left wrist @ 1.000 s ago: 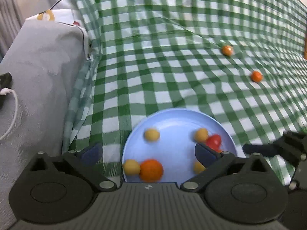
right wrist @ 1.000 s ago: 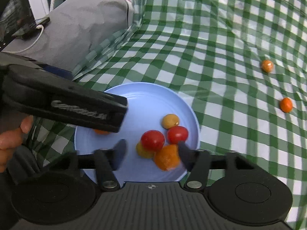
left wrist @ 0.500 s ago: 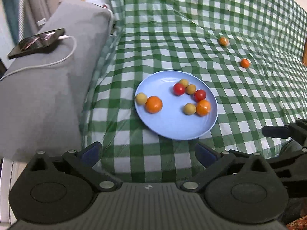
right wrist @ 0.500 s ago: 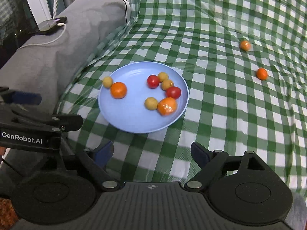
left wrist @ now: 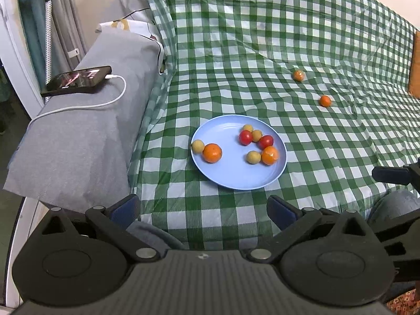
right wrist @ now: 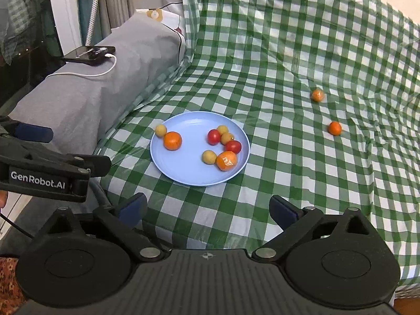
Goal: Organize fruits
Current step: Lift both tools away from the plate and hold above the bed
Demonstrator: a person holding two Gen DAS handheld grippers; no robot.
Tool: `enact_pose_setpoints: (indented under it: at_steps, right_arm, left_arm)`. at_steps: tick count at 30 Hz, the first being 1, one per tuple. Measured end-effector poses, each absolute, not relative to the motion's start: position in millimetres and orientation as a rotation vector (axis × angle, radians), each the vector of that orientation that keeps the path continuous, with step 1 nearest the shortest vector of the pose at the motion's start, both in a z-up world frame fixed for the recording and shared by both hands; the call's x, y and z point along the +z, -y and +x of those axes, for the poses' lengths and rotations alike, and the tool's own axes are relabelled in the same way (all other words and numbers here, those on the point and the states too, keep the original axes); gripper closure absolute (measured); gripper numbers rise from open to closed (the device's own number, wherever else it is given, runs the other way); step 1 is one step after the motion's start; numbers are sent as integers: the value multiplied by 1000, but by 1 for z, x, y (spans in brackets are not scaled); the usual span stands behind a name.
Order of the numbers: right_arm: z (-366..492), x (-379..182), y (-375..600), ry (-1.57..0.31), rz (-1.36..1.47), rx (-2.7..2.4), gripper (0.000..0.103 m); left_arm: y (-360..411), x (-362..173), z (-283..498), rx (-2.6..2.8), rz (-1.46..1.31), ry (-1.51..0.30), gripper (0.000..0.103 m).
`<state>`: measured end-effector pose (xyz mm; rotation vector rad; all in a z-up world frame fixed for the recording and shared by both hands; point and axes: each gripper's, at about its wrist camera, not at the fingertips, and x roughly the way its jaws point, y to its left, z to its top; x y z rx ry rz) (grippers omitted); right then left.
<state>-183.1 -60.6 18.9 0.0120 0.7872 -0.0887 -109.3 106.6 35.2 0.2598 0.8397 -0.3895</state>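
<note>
Blue plate (left wrist: 237, 178) now lies farther from both gaping grippers.

Pale blue plate (left wrist: 237, 178), green-checked cloth (left wrist: 236, 52)

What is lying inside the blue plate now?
The blue plate holds eight small fruits: two red, four yellow and two orange. Nothing covers them; anything under the plate is hidden.

Both wrist views look forward and down from near the cloth's front edge, set back from the blue plate (left wrist: 237, 176) (right wrist: 183, 170) at mid-frame. The left view sits further left; both share the plate, checked cloth (left wrist: 262, 52) (right wrist: 288, 52) and grey armrest (left wrist: 78, 136) (right wrist: 105, 92).
</note>
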Motion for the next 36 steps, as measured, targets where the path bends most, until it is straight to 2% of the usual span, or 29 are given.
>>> enact_pose_setpoints:
  at_steps: [13, 36]
  right_arm:
    - [-202, 28, 61, -725, 18, -101, 3]
    - [-194, 22, 67, -753, 40, -107, 3]
  left_arm:
    - [-103, 49, -126, -394, 269, -808, 1]
    - [-100, 43, -118, -394, 274, -829, 1]
